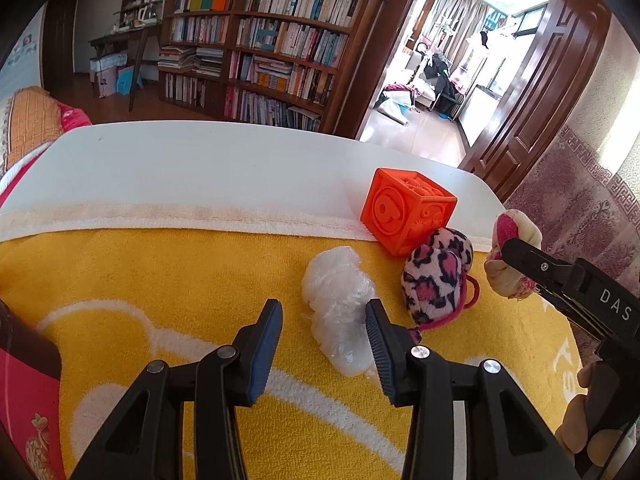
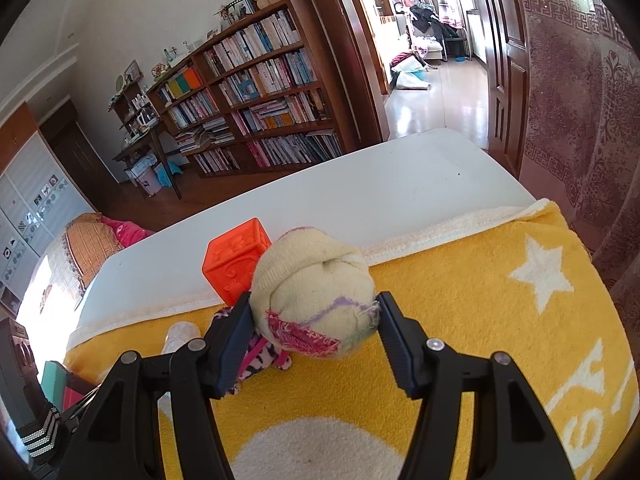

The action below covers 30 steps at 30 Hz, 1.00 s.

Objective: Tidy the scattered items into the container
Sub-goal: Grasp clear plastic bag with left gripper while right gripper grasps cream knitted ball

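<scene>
One rolled sock [image 2: 316, 304] is clamped in the right gripper [image 2: 314, 334] at frame centre. The left gripper [image 1: 324, 340] is held wide apart around one plastic wad [image 1: 340, 300], lower centre. One orange cube [image 1: 406, 210] and one leopard plush [image 1: 438, 276] are seen right of centre on the yellow towel [image 1: 160, 280].

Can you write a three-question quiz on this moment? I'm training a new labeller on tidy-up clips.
1. True or false: the right tool is shut on the sock ball.
2. Which thing lies between the open fingers of the left tool? A) orange cube B) plastic wrap C) leopard pouch
3. Fill in: the orange cube sits at the edge of the yellow ____.

Key: 1 true; 2 B, the plastic wrap, not the leopard pouch; 3 towel.
</scene>
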Available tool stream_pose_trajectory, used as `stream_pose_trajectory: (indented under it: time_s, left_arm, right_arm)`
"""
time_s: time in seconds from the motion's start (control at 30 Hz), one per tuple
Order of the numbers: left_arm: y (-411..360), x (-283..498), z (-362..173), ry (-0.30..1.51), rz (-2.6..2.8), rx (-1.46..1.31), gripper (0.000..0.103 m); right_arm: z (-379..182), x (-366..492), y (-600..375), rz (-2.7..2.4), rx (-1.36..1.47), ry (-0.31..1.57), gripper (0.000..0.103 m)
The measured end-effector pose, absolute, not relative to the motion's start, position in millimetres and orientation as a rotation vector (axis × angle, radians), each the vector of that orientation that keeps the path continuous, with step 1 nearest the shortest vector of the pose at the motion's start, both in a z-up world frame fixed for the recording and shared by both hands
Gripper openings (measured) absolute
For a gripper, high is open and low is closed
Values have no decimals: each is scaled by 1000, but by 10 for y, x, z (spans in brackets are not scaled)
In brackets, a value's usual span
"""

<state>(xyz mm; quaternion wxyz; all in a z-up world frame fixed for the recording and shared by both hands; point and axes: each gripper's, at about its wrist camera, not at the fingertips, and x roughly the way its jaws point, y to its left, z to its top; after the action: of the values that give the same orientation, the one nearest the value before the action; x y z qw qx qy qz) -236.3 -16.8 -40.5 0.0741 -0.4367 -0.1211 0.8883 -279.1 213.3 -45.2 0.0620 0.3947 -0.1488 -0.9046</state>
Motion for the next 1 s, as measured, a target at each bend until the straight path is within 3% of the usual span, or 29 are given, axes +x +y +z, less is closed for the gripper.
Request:
stream_pose_trajectory:
  time_s: [0.07,0.13,0.37,0.4,0.43,0.5,1.0]
  left_arm:
    - [-132,-2381,-425,-349,2667,-1320,55]
    - [-112,-2405,-469,-353,2666,-1347,78]
    - [-60,-2463,-534,-330,2682,-1341,78]
    - [-52,-2470,-542,-317,2686,-1341,74]
    - [-54,-2469,-534,-307,2691,-1341,58]
    - [-77,-2484,-541,-332,2650,-1340,38]
    - [-230,-2056,16,-320,2744,-1185,38]
  right_arm:
    - [-455,-2793,2131,-2734,1195,-451,65]
    - [-458,-2791,2129,-2732,1198,-454,65]
    - [-495,-2793,2100,-2737,1204,-453,65]
    - [-499,-2796,2092,-2737,1206,-451,65]
    - [-502,-2794,2089,-2737,1207,-450,65]
    - [-501,-2806,2091,-2739,1207,-447,65]
    - [-244,-2675,2023,-2720,1101,-455,65]
